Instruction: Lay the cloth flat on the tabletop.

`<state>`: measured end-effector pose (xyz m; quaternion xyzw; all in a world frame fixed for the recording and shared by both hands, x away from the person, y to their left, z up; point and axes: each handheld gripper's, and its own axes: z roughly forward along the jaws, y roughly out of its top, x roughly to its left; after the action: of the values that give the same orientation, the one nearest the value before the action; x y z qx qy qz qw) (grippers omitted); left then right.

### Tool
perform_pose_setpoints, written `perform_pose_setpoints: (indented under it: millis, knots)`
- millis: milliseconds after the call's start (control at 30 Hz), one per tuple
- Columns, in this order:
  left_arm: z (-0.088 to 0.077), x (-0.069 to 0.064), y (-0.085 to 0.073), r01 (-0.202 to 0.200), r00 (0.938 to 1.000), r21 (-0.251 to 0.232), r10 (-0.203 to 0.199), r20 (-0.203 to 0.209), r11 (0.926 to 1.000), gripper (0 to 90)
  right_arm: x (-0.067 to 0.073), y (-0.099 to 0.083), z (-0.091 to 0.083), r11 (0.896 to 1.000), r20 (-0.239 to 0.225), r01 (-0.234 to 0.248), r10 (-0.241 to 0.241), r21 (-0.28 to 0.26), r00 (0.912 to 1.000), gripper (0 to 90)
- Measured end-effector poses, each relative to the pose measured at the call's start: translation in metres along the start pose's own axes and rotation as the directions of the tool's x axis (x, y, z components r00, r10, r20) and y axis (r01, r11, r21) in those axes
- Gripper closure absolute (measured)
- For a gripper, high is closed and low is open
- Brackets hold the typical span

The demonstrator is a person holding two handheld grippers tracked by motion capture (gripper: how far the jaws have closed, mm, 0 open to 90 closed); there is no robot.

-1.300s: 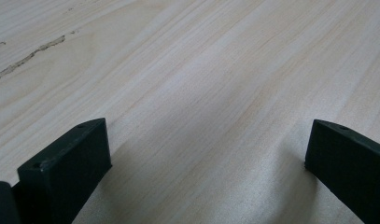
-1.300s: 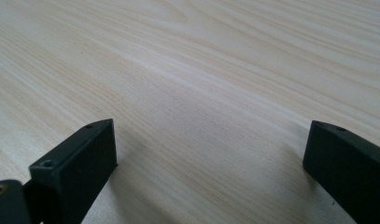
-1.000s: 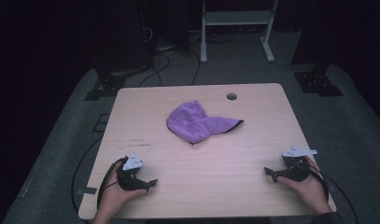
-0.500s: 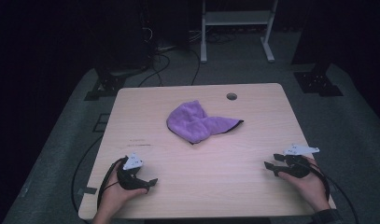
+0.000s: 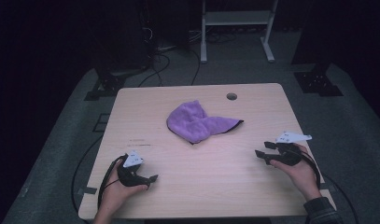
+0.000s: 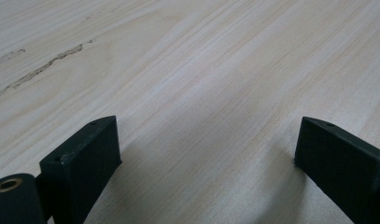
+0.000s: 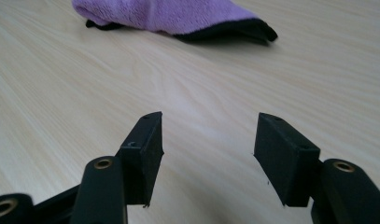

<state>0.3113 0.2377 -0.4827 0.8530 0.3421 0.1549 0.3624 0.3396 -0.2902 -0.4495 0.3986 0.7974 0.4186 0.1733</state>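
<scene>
High view puts your table [image 5: 211, 186] under a crumpled purple cloth [image 5: 197, 122] at its middle, well apart from both grippers. It looks soft and light; pinch the dark-edged corner. Your left gripper [image 6: 206, 149] gapes wide, your right gripper [image 7: 208, 140] half-spread, both empty. Folds hide the cloth's underside.
</scene>
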Motion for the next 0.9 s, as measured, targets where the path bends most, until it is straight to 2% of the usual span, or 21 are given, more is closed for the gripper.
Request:
perform_pose_setpoints:
  millis: [167,200,367,500,900]
  knots:
    - [0.0,0.0,0.0,0.0,1.0,-0.001,0.0,-0.001,1.0,6.1,0.003,0.017,0.012,1.0,-0.023,0.018,-0.018,-0.02,0.9996,40.5]
    - [0.0,0.0,0.0,0.0,1.0,-0.001,0.0,-0.001,1.0,6.1,0.004,0.025,0.018,0.999,-0.03,0.026,-0.026,-0.024,0.9992,40.4]
    - [0.0,0.0,0.0,0.002,1.0,-0.003,-0.002,-0.003,1.0,6.0,0.009,0.041,0.035,0.999,-0.06,0.035,-0.037,-0.03,0.9975,39.6]
    - [0.0,-0.001,0.0,0.005,1.0,-0.003,-0.005,-0.004,1.0,6.0,0.011,0.05,0.045,0.998,-0.07,0.054,-0.055,-0.02,0.996,38.7]
    - [0.0,-0.001,0.0,0.005,1.0,-0.003,-0.005,-0.004,1.0,6.0,0.018,0.08,0.07,0.997,-0.113,0.058,-0.064,-0.054,0.9916,38.1]
